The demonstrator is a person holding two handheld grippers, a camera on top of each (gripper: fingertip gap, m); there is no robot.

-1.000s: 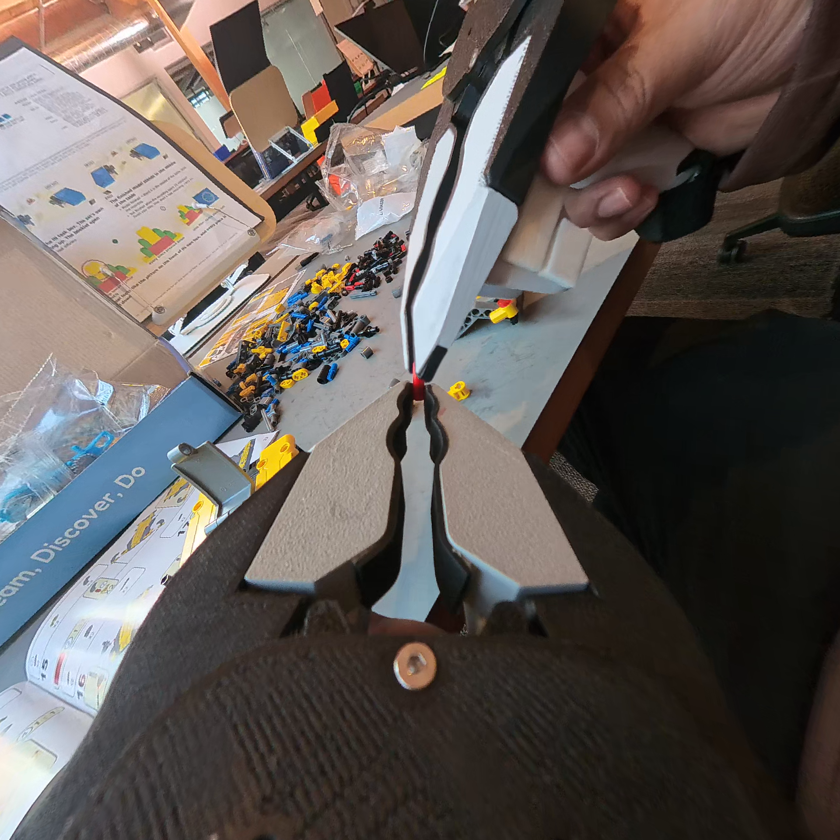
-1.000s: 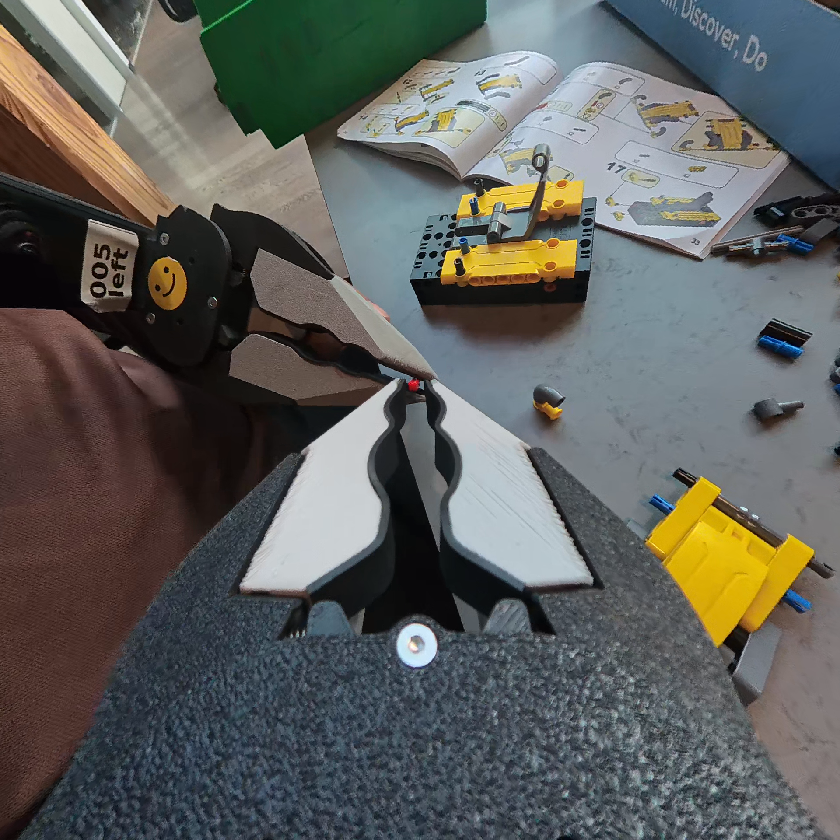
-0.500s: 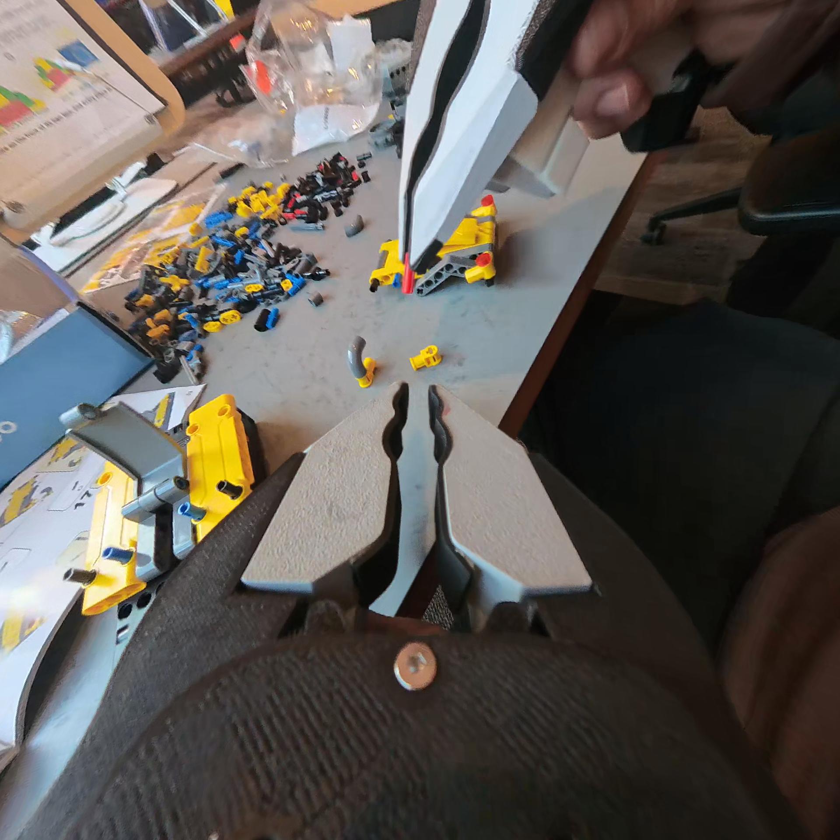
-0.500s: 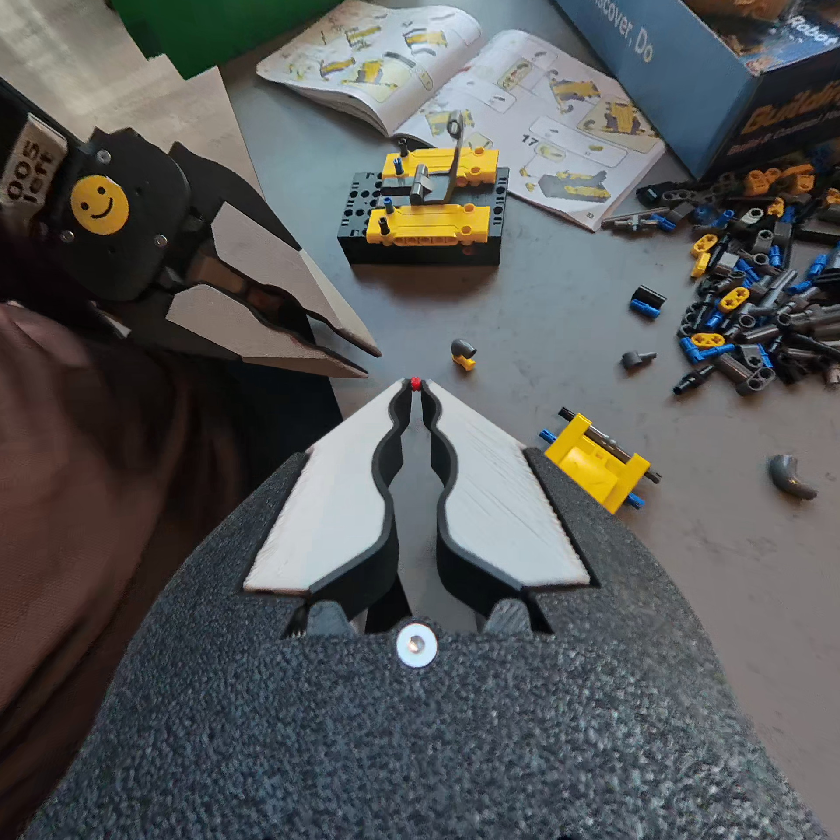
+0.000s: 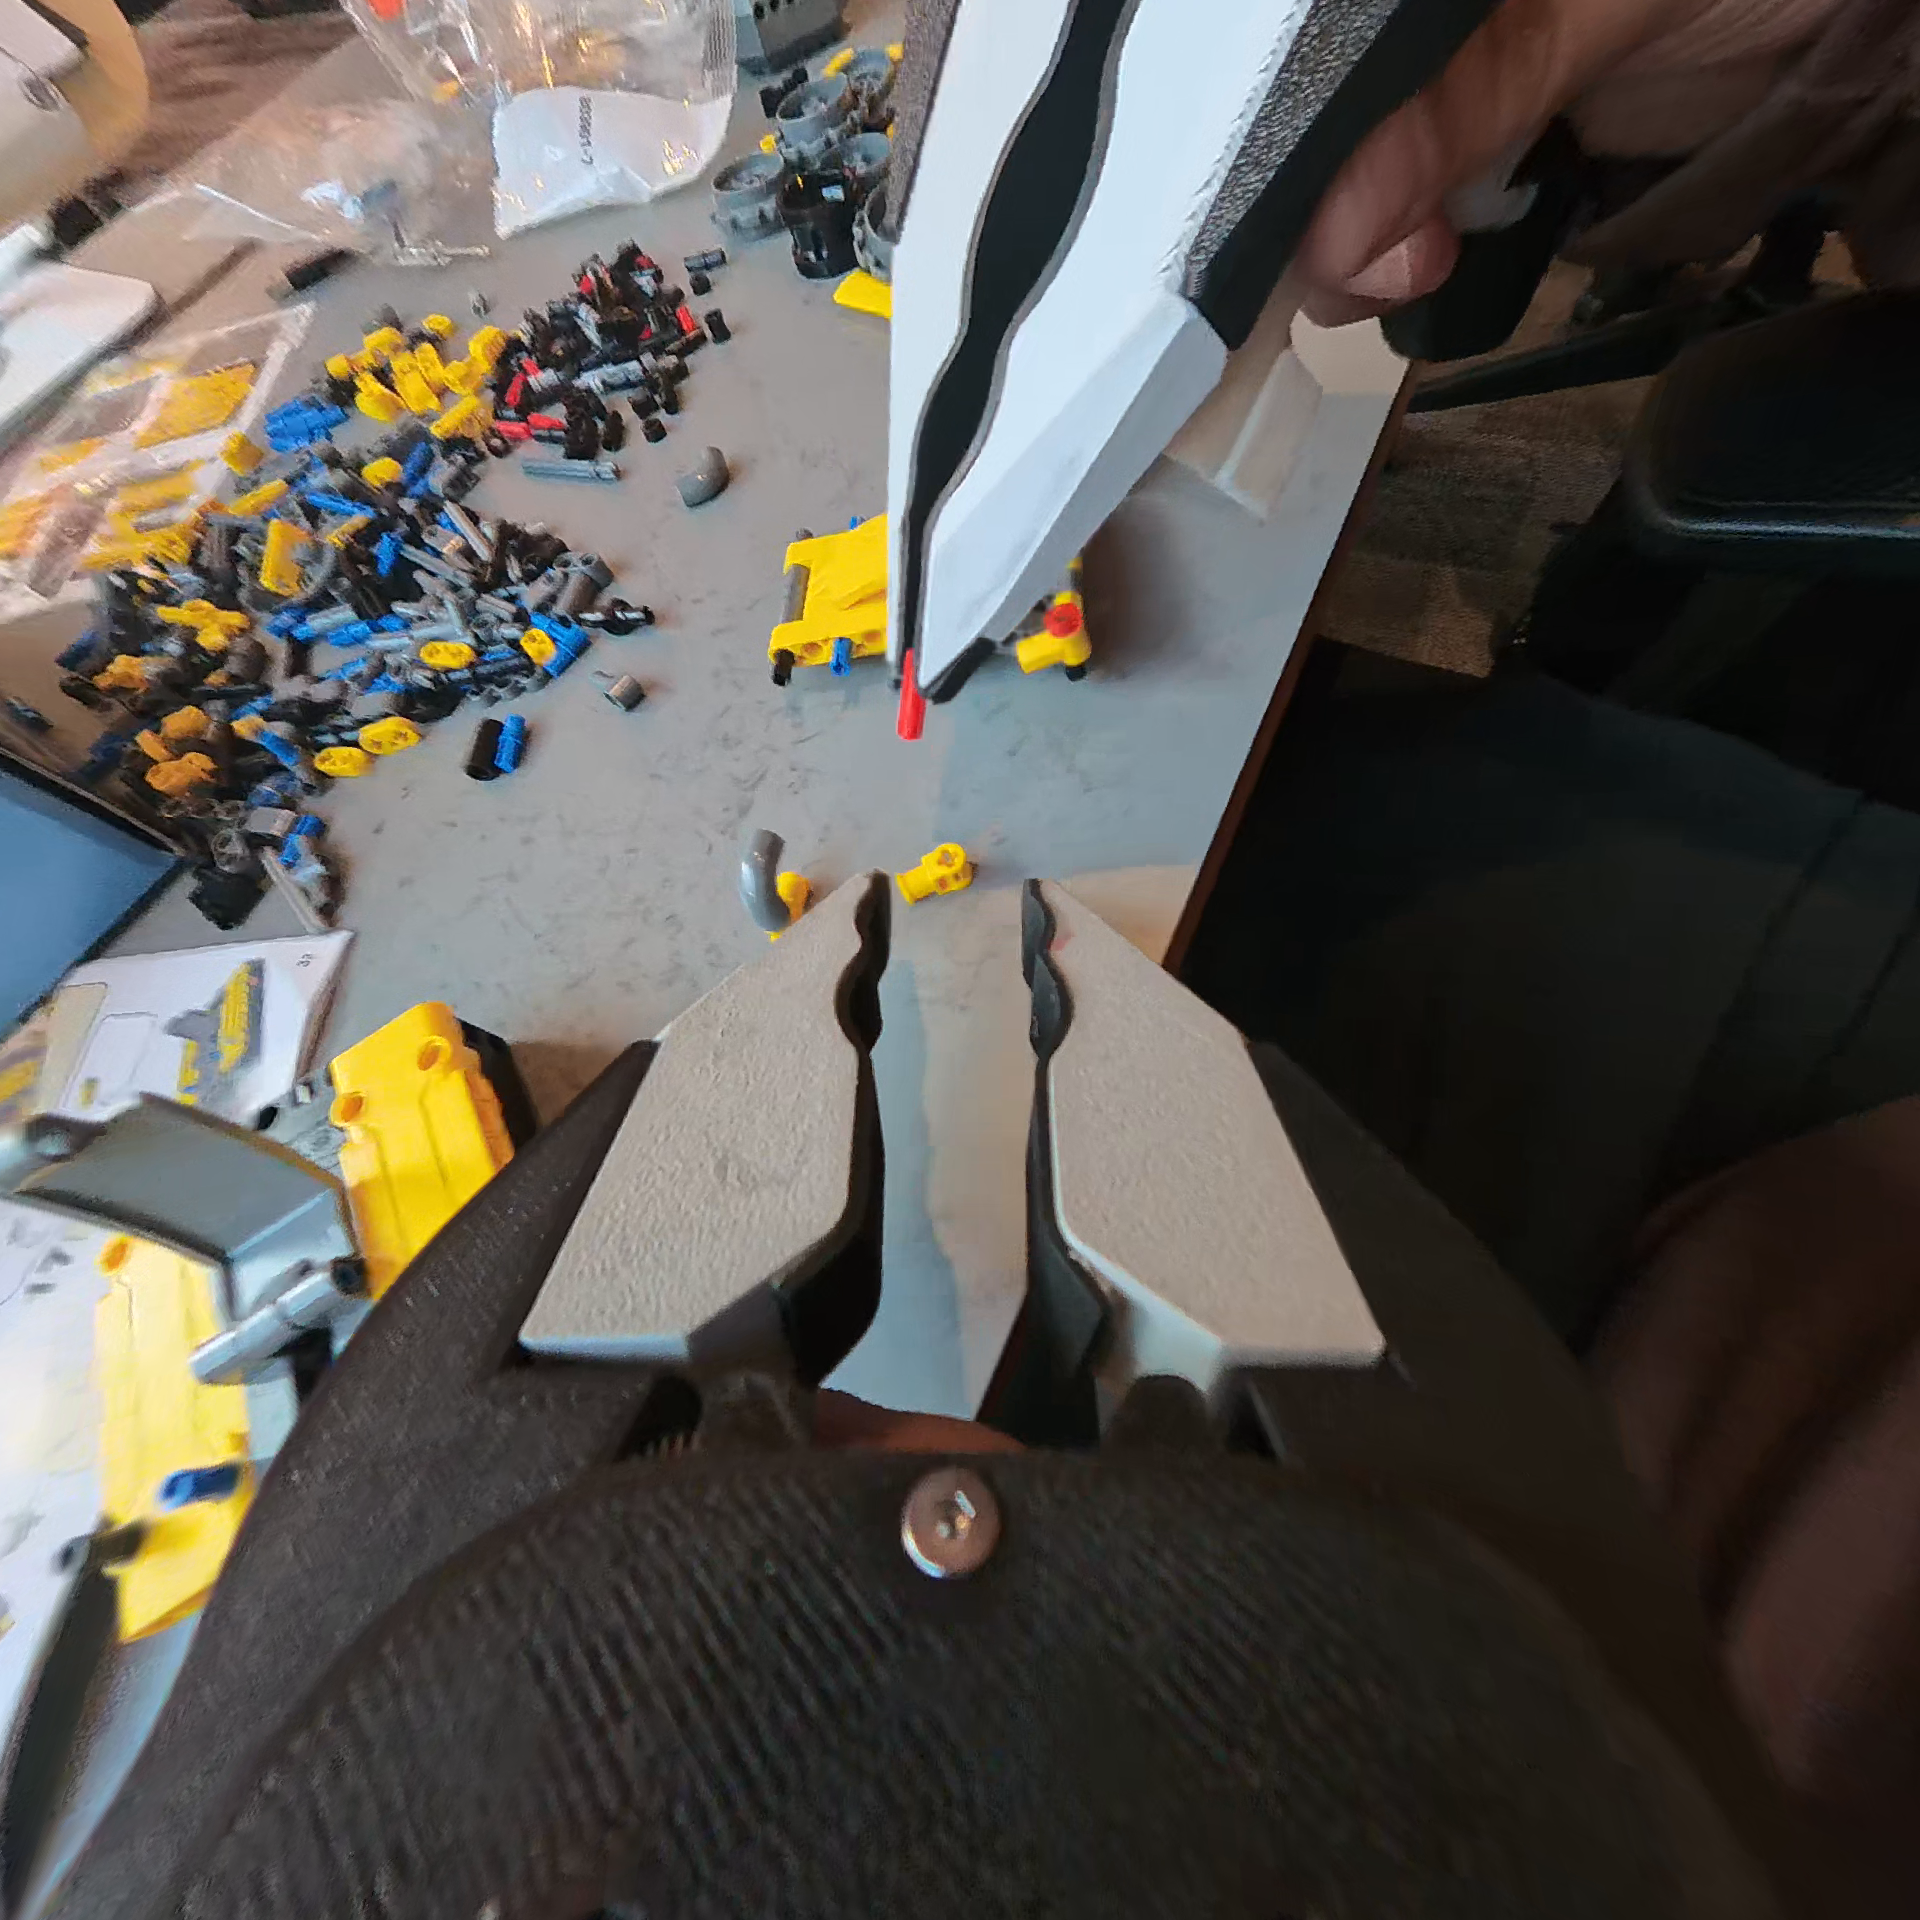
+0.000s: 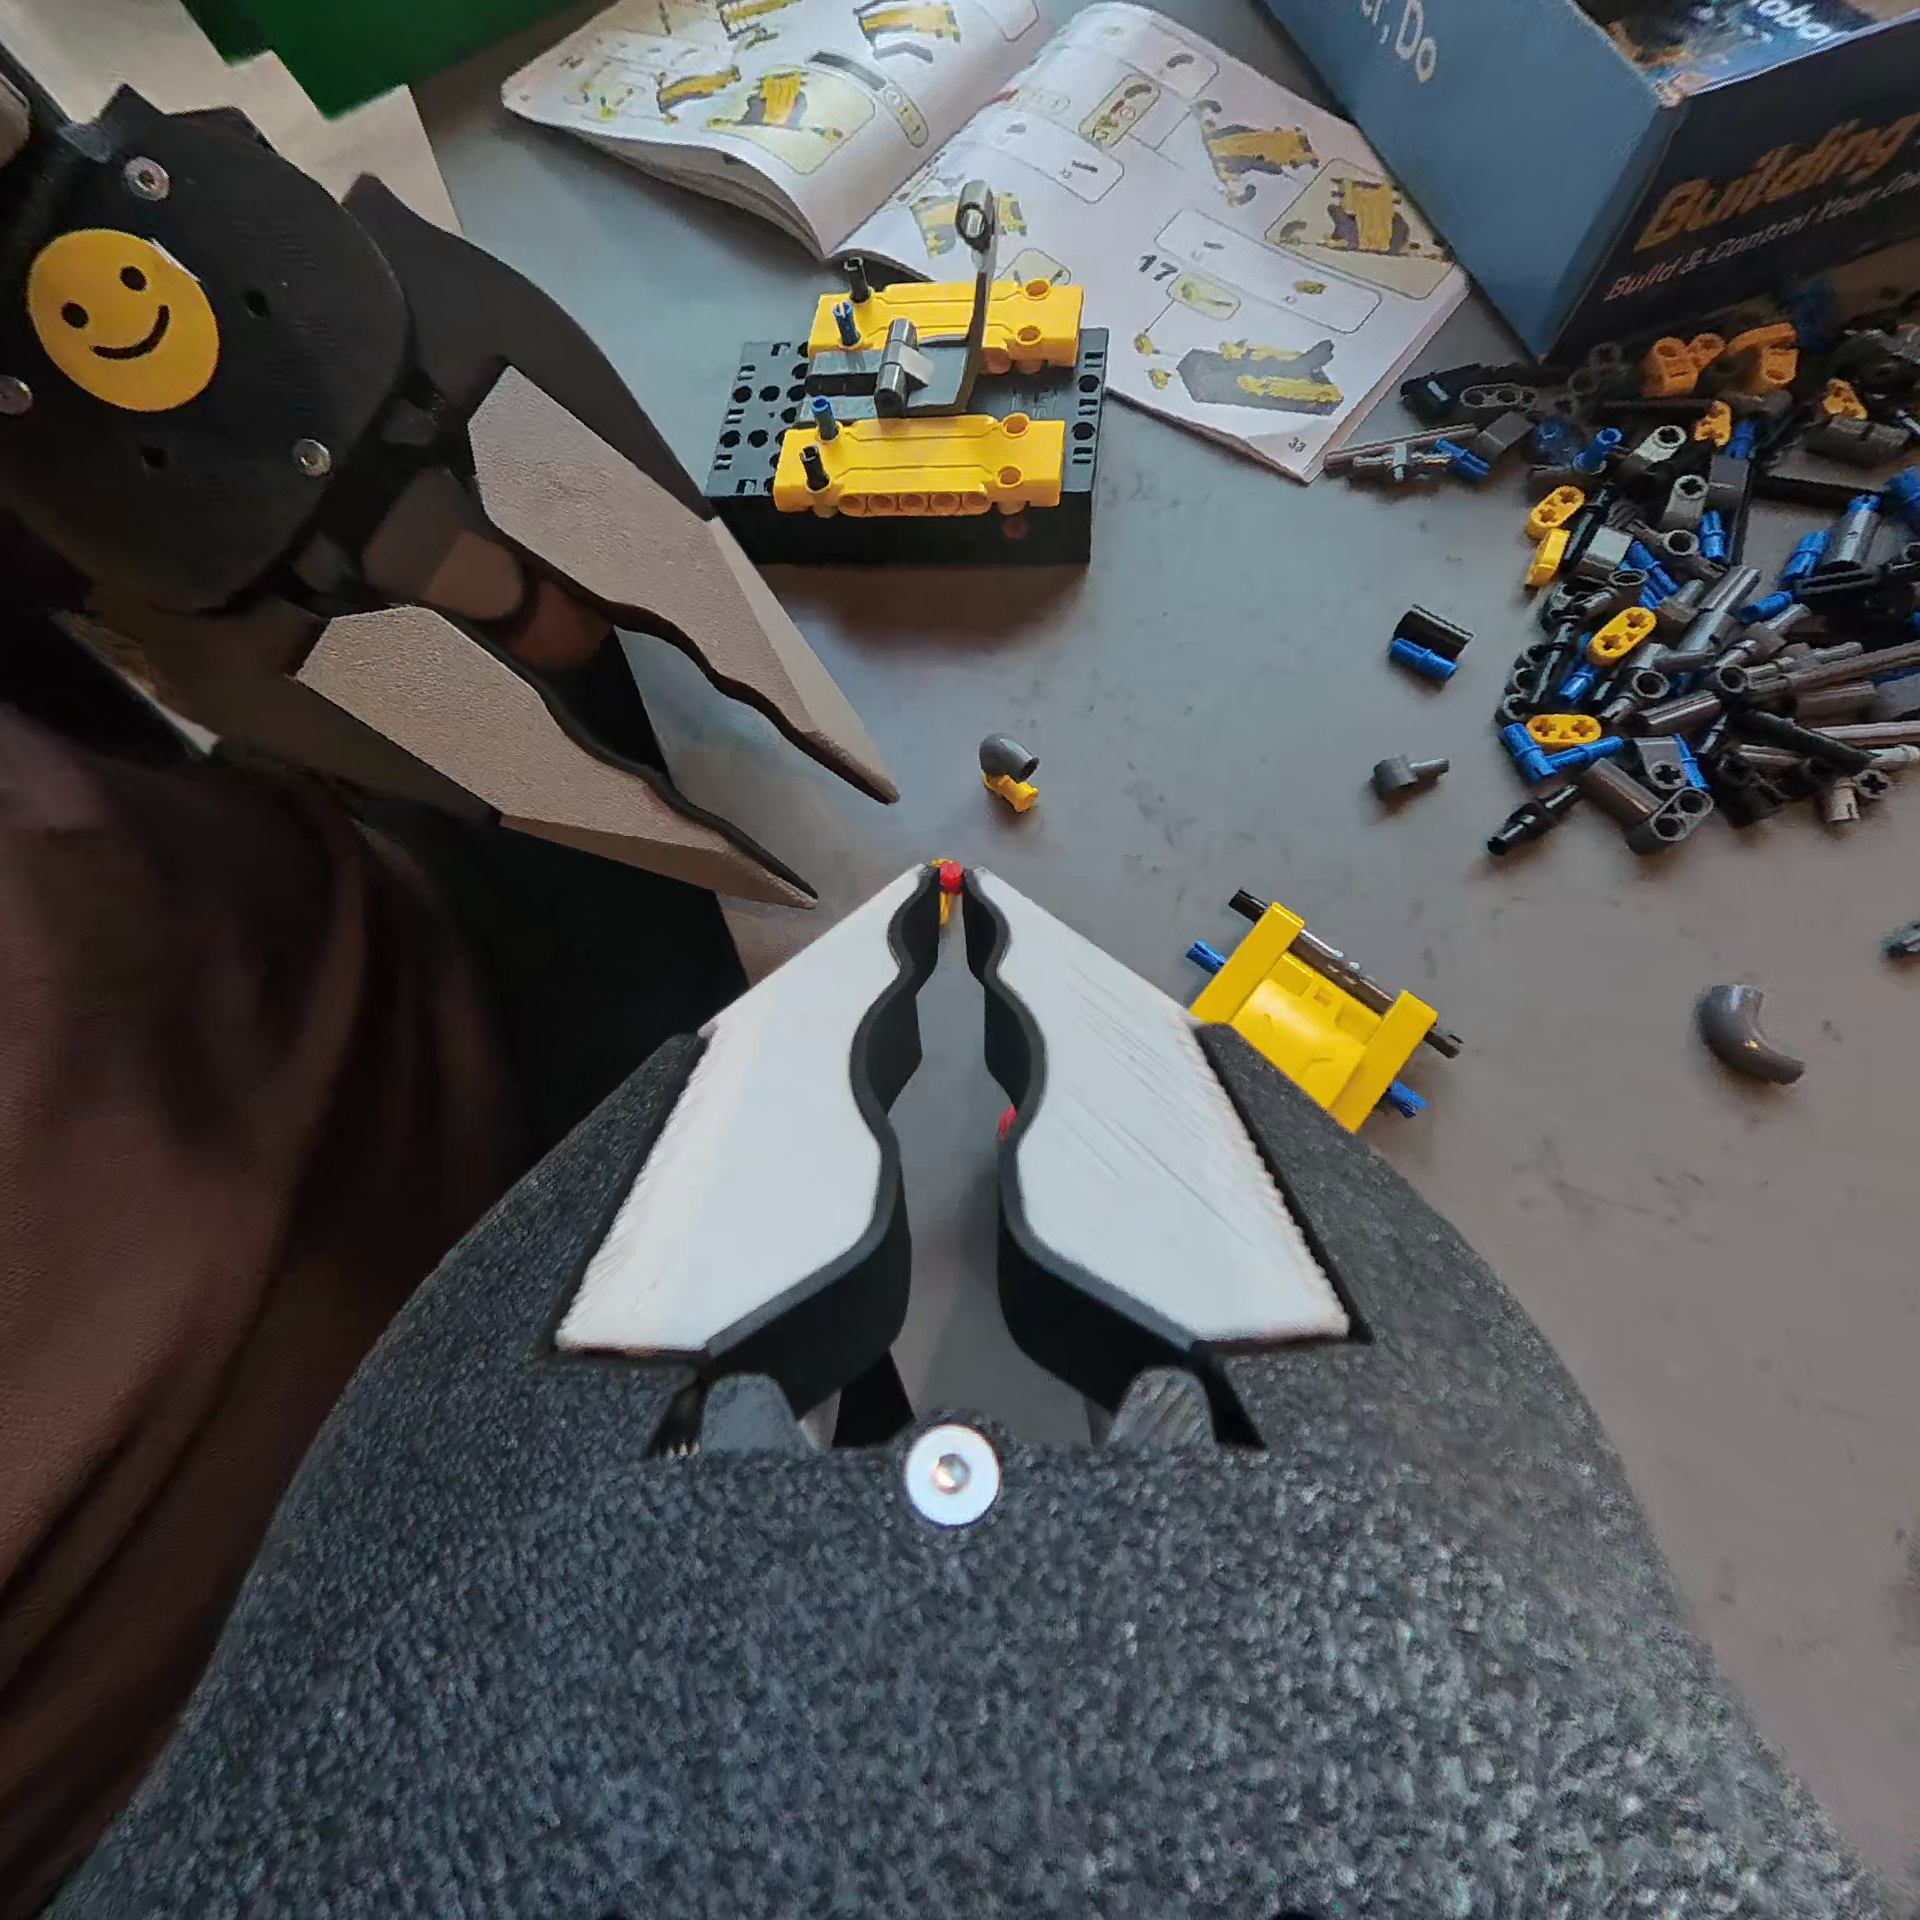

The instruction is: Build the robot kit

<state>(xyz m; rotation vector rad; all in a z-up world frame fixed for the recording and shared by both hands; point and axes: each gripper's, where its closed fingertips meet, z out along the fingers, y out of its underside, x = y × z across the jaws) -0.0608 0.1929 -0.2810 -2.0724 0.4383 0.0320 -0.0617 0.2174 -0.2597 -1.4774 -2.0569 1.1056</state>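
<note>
Grey surface [image 6: 1195, 675] strewn with loose building pieces [image 6: 1714, 644]; right gripper [image 6: 948, 883] has its jaws pinched on a small red pin [image 5: 910, 709], held above the surface. Left gripper [image 5: 956, 904] hangs with jaws parted and empty, just short of a yellow connector [image 5: 935, 871]. A firm pinch would keep the pin straight.

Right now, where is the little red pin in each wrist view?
Left wrist view: red pin sticks out below the right gripper, upper centre.
Right wrist view: red pin pinched at that gripper's tips, centre.
Shared landmark: grey elbow piece on the table.
</note>
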